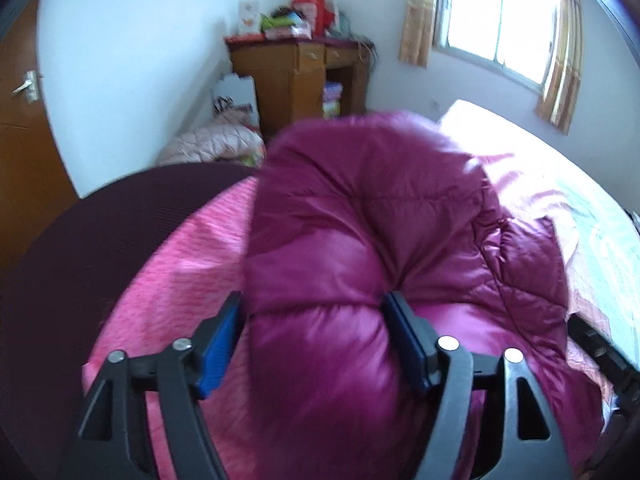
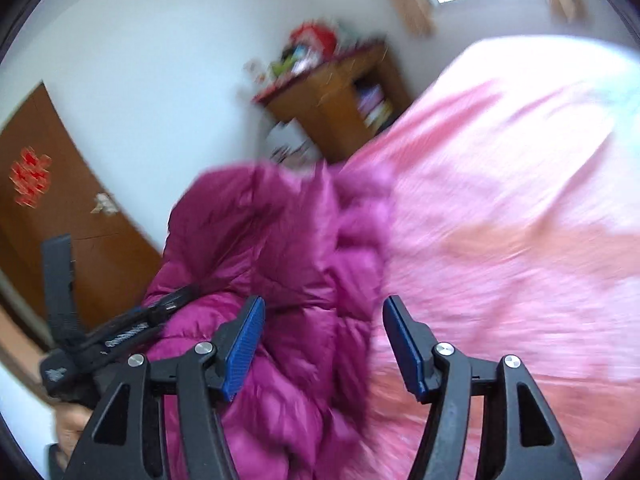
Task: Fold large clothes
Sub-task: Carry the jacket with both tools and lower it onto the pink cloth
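A magenta puffer jacket (image 1: 352, 240) lies bunched on a pink bedspread (image 1: 176, 280). My left gripper (image 1: 312, 312) has its blue pads on either side of a thick puffy fold of the jacket and squeezes it. In the right wrist view the jacket (image 2: 280, 248) lies left of centre, motion-blurred. My right gripper (image 2: 324, 320) is open, with only the jacket's edge between its pads and nothing held. The left gripper's handle (image 2: 120, 336) shows at the left in the right wrist view.
The pink bedspread (image 2: 500, 208) stretches to the right. A wooden cabinet (image 1: 296, 76) with clutter on top stands in the far corner under a curtained window (image 1: 500, 20). A brown door (image 1: 20, 140) is at the left. A pale quilted garment (image 1: 212, 144) lies beyond the bed.
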`<state>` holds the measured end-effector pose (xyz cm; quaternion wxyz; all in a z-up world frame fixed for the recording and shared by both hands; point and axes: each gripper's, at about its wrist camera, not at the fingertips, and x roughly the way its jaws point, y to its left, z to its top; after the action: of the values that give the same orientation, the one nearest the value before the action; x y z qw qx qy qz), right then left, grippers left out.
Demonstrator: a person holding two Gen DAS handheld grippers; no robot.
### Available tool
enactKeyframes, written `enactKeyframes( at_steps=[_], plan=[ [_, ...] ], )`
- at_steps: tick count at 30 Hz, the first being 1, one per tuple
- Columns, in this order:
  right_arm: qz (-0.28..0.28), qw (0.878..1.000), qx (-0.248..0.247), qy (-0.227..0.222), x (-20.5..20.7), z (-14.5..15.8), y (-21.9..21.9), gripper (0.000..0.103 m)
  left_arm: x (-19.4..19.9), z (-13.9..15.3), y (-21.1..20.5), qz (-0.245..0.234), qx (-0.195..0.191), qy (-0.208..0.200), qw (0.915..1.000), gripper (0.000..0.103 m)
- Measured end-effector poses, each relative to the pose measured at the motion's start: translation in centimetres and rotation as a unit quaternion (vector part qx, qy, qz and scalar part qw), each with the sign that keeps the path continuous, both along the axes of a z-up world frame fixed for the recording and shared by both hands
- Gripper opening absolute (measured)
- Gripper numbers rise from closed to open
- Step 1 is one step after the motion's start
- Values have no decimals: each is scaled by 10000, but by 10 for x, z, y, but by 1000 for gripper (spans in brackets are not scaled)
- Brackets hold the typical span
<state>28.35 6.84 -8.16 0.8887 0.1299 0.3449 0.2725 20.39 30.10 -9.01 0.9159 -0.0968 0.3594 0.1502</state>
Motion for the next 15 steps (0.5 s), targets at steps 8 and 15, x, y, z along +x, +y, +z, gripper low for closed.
enactKeyframes(
  at_steps=[8,15],
  plan=[
    [-625,9879,-489,-1336,-87,65,4,71,-70,44,-13,184,879,-716,9934,101],
    [-448,9821,-531,-1753,-147,100,16,77,-117,73,-26,164,1141,-1086,9874,103]
  ],
)
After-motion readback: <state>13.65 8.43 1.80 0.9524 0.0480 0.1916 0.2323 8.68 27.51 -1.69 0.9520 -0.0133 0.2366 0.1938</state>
